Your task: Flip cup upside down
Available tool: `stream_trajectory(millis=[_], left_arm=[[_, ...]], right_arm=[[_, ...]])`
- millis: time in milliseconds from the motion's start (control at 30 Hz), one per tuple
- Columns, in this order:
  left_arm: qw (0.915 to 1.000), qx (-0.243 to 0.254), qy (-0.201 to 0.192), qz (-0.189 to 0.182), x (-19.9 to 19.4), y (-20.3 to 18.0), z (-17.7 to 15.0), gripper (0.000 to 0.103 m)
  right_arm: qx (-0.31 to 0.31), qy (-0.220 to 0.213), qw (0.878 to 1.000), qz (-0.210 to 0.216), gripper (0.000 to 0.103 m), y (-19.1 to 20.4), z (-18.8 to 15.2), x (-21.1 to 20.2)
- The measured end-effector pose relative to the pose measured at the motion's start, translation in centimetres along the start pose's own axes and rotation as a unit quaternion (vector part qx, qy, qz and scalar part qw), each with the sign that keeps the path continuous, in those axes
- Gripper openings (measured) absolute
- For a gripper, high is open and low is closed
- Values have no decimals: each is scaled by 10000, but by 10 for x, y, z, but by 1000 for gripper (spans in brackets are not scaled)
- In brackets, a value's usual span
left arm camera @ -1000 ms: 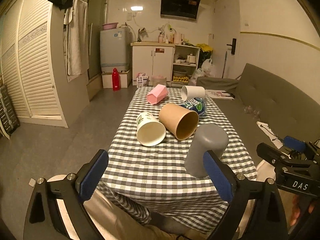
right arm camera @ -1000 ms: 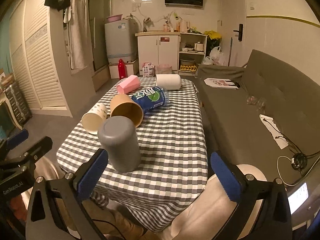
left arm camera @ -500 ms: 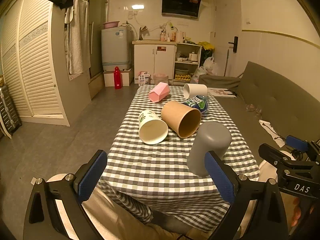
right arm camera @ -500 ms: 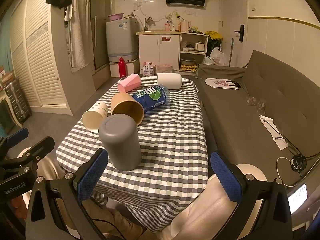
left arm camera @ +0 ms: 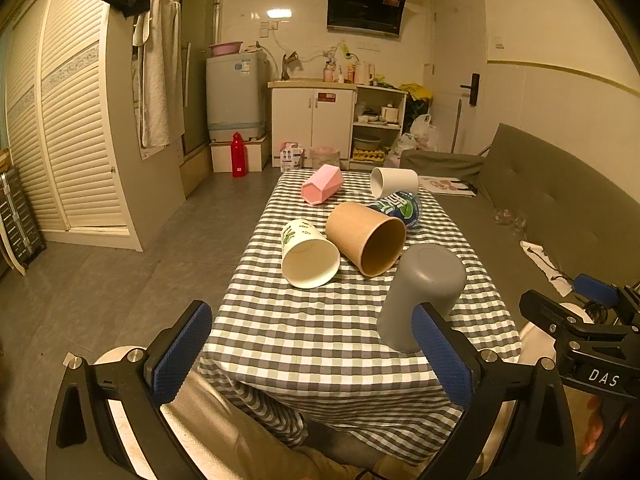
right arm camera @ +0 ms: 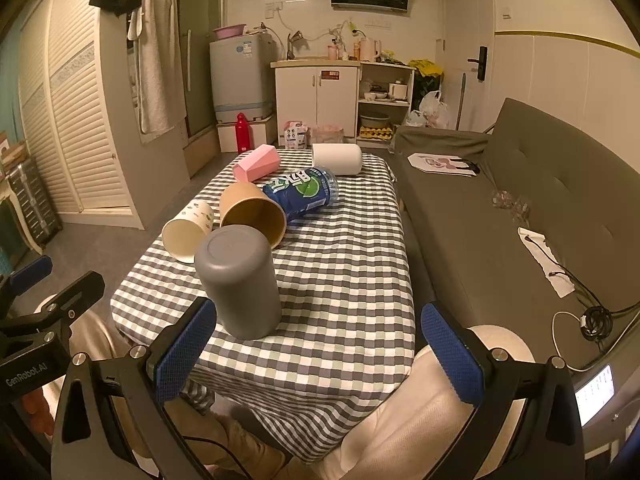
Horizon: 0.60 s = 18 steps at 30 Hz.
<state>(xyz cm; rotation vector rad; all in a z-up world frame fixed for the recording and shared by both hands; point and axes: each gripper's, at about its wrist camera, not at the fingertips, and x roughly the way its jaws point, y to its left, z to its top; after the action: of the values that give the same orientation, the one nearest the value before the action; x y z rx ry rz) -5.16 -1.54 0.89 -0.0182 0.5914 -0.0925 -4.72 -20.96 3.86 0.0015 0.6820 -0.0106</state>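
Observation:
A grey cup (left arm camera: 422,294) stands upside down near the front of the checkered table (left arm camera: 320,328); it also shows in the right wrist view (right arm camera: 240,280). Behind it lie a brown paper cup (left arm camera: 366,238), a white printed paper cup (left arm camera: 308,254), a pink cup (left arm camera: 322,189), a white cup (left arm camera: 394,182) and a blue bottle (right arm camera: 302,191), all on their sides. My left gripper (left arm camera: 312,354) is open and empty, held back from the table's front edge. My right gripper (right arm camera: 318,348) is open and empty, just right of the grey cup.
A grey sofa (right arm camera: 520,208) runs along the table's right side, with a cable (right arm camera: 592,320) and paper on it. A person's legs (left arm camera: 240,436) are under the front edge. Kitchen cabinets (left arm camera: 312,120) and a washing machine (left arm camera: 234,96) stand at the far wall.
Both grippers have drawn back slightly from the table and risen a little. The cups have not moved.

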Motion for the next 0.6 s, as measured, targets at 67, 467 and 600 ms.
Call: stream_trajectory(millis=[67,467,600], left_arm=[[10000,5,-5,1,0,-1,-1,103],[10000,-1,14,18,-1,0,0,103],[10000,-1,11,31,-1,0,0,103]], right_arm=[[-1,1,10000,-2,103,0,0,0],[-11,26,10000,-17,103,1,-1,2],[-10,32,10000,-15,103,1,-1,3]])
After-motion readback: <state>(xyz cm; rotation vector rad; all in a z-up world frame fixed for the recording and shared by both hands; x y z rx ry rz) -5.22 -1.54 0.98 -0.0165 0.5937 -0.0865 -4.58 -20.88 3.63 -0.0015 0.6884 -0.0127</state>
